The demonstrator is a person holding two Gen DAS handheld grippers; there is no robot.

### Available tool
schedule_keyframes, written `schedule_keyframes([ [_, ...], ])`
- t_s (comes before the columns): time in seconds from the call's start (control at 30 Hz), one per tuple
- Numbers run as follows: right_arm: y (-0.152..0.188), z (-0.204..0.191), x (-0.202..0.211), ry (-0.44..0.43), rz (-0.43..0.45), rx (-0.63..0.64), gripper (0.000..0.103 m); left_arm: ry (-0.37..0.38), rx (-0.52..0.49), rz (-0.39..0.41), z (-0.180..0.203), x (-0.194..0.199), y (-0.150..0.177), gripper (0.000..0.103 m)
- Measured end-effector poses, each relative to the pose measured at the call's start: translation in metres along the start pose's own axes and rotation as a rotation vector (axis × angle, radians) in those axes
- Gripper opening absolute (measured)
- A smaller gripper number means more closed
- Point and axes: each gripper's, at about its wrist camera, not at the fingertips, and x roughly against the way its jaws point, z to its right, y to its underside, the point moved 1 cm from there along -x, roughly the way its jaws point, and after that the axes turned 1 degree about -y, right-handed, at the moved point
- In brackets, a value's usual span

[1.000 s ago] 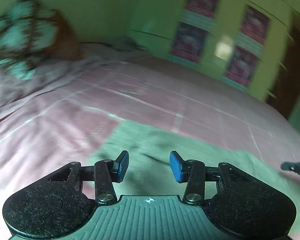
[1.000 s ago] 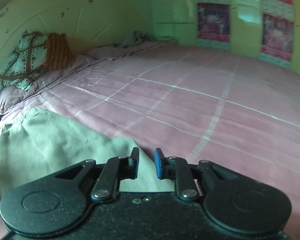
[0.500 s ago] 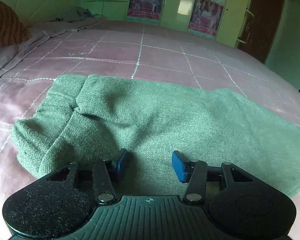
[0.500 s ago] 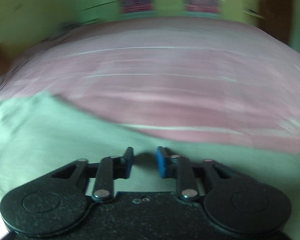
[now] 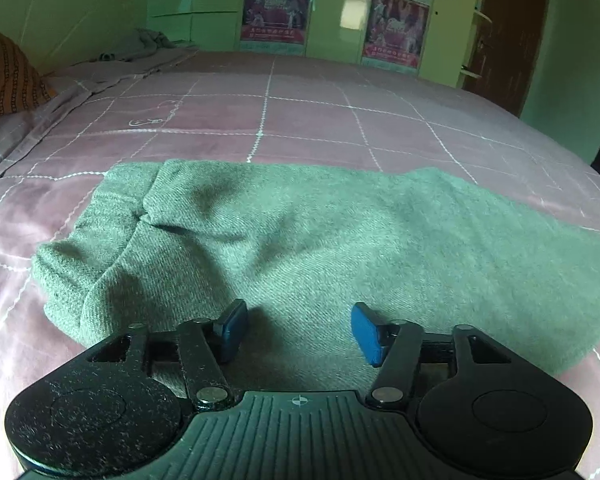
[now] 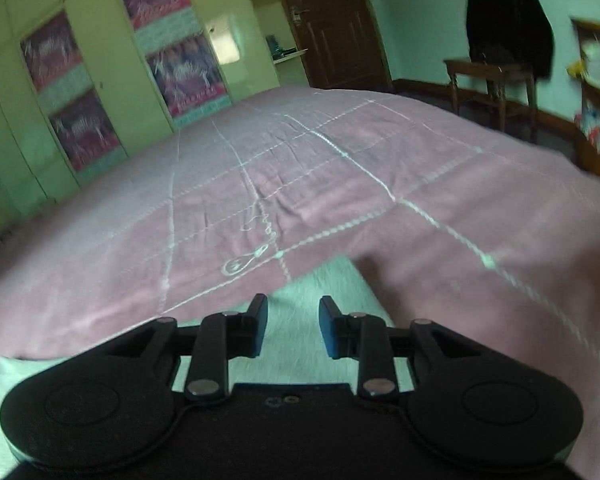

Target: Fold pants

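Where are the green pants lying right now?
In the left wrist view, the green pants lie flat on the pink bedspread, directly ahead of the left tongs.

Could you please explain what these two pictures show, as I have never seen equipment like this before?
There is no robot here: a person holds a two-finger gripper in each hand, and a wide-angle camera on each gripper looks forward along its fingers. One picture comes from the left gripper, the other from the right gripper. The black shapes at the bottom of each picture are the grippers themselves, with blue pads at the tips. Both look over a bed with a pink checked cover, on which green pants lie partly folded. Nothing is held: both pairs of jaws are opening, above the pants and gripping no cloth. The right picture shows one end of the pants by the bed's edge.
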Motion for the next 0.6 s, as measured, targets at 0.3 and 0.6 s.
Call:
schedule_keyframes([
  [0.3, 0.046, 0.065, 0.023, 0.0, -0.012, -0.424, 0.03, 0.017, 0.024, 0.017, 0.003, -0.001, 0.005, 0.078],
  [0.6, 0.062, 0.07, 0.021, -0.054, 0.004, -0.606, 0.031, 0.0, -0.011, 0.016, 0.011, -0.003, 0.006, 0.083],
])
